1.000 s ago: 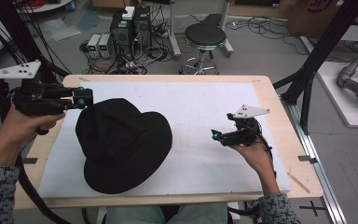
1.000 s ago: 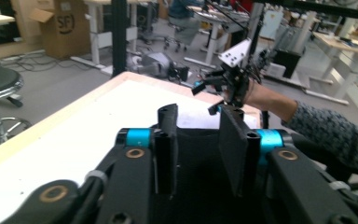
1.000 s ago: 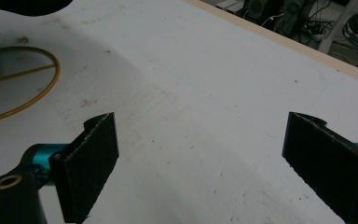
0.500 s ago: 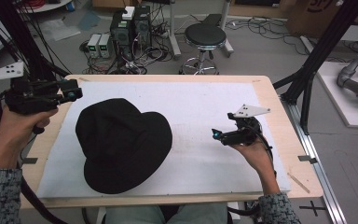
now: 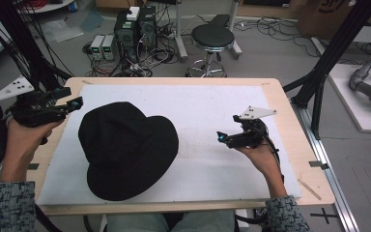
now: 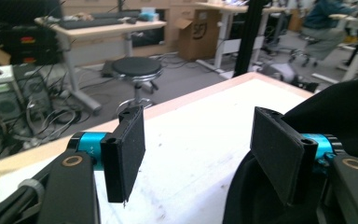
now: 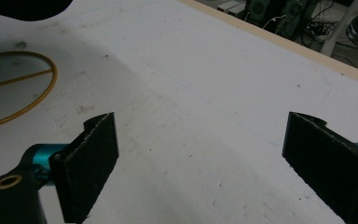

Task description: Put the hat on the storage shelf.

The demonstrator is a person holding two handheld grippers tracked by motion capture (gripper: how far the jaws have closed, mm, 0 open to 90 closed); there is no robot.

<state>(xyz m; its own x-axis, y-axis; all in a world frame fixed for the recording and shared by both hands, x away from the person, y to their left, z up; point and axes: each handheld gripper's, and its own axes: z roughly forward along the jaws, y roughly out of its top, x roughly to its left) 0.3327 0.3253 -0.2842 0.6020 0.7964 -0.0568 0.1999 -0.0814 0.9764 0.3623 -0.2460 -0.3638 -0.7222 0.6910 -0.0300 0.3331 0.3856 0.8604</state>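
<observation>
A black brimmed hat [image 5: 125,147] lies crown up on the left half of the white mat [image 5: 207,111]. My left gripper [image 5: 75,103] hovers at the hat's upper left edge, pointing across the table. Its jaws have just been opening. In the left gripper view the left gripper [image 6: 200,149] stands open over bare mat, with the hat [image 6: 345,107] behind and beside the right-hand jaw, and no pad presses on it. My right gripper [image 5: 221,137] rests low on the mat's right side, pointing left toward the hat. In the right gripper view the right gripper [image 7: 209,158] is wide open with nothing between the jaws.
The mat covers a wooden table [image 5: 290,96]. A yellow ring mark [image 7: 14,88] shows on the mat ahead of the right gripper. Beyond the table's far edge stand a black stool [image 5: 214,36], computer boxes with cables [image 5: 135,24] and black frame posts [image 5: 328,63].
The left gripper has drawn back a little to the left and sunk lower, and its jaws stand wider apart. The hat and the right gripper have not moved.
</observation>
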